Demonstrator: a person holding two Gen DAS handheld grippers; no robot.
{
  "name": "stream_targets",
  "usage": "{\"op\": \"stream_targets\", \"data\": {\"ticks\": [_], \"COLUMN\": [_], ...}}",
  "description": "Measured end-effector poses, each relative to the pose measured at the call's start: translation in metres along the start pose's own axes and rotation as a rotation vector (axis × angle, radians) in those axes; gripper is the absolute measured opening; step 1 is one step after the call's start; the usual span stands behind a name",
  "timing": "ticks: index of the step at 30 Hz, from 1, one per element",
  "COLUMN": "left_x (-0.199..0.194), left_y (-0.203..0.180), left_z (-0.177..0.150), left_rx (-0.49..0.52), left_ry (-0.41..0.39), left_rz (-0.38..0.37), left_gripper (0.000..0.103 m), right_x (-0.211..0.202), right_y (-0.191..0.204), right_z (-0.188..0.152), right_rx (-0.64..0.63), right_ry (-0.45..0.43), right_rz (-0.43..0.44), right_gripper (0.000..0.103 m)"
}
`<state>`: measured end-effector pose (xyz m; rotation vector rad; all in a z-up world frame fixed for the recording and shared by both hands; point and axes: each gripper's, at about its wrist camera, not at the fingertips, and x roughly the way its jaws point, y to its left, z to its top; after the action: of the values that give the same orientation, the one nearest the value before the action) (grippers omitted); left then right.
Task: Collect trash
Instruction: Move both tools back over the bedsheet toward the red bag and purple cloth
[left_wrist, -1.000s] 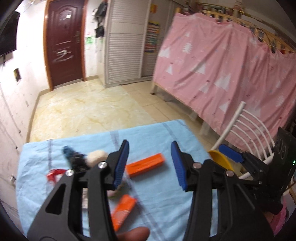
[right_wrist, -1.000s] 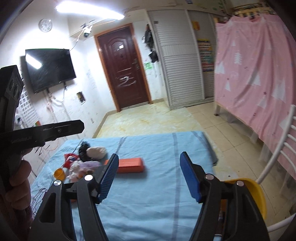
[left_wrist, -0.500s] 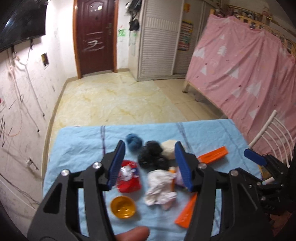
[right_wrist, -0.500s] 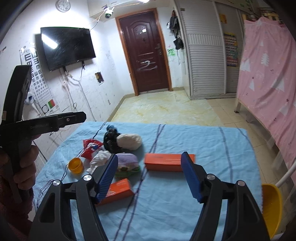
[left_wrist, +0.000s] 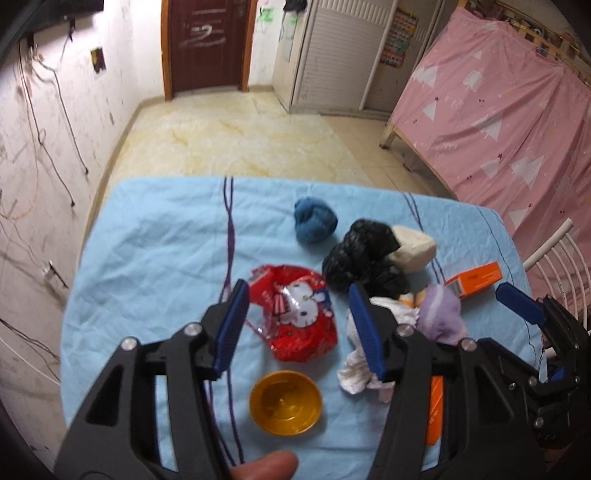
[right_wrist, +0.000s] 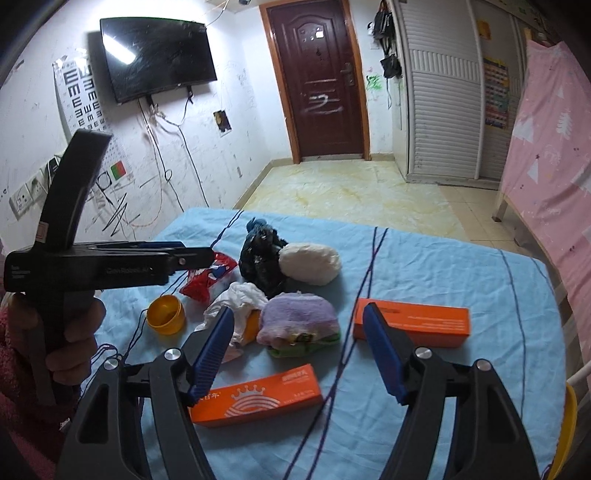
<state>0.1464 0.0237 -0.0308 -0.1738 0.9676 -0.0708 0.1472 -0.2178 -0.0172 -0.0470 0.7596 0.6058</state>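
- I judge this the approach step of collecting trash: neither gripper holds anything, and the litter lies in a heap on the counter (left_wrist: 155, 236), which is covered with a light blue cloth.
- My left gripper (left_wrist: 299, 328), at the lower middle of the left wrist view, has its jaws opening, roughly half wide, with nothing pressed between them; through the gap I see the red foil wrapper (left_wrist: 295, 317).
- Just below the wrapper in that view is a yellow cap (left_wrist: 284, 402), open side up, and to its right a crumpled white tissue (left_wrist: 360, 369).
- Above them are a black bag (left_wrist: 364, 254), a blue ball (left_wrist: 315, 219) and a cream lump (left_wrist: 413, 243), the black bag touching the cream lump.
- My right gripper (right_wrist: 299, 354), at the lower middle of the right wrist view, stands fairly wide and empty, above the near orange box (right_wrist: 255, 397).
- A second orange box (right_wrist: 417, 325) lies to the right of centre, with a purple cloth bundle (right_wrist: 299, 317) between it and the tissue.
- A yellow rim at the lower right edge of the right wrist view may be a bin (right_wrist: 569, 424), but I cannot tell for sure.
- Next, I think the left gripper must drop onto the wrapper and close; foil is thin and crinkly, so it needs a low pinch on a raised fold.
- The right should pick one box, taken across its narrow sides.
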Motion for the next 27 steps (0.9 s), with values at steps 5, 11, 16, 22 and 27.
{"op": "stream_targets", "data": {"ticks": [5,11,16,22,27], "left_x": [0.013,0.027,0.028,0.028,0.027], "left_y": [0.005,0.010,0.009,0.009,0.007], "left_z": [-0.003,-0.003,-0.004,-0.005,-0.006], "left_rx": [-0.018,-0.028,-0.021,-0.014,-0.007], "left_ry": [0.031,0.053,0.045,0.039,0.029], "left_rz": [-0.018,-0.027,-0.023,-0.028,-0.014], "left_gripper": [0.061,0.061,0.055,0.038,0.036], "right_x": [0.015,0.034,0.047,0.050,0.045], "right_y": [0.003,0.004,0.002,-0.003,-0.005], "right_z": [0.002,0.006,0.004,0.002,-0.001], "right_rx": [-0.011,-0.025,-0.021,0.006,0.006], "right_ry": [0.030,0.068,0.101,0.116,0.115], "right_rz": [0.008,0.020,0.028,0.027,0.010], "right_gripper": [0.066,0.066,0.066,0.066,0.041]}}
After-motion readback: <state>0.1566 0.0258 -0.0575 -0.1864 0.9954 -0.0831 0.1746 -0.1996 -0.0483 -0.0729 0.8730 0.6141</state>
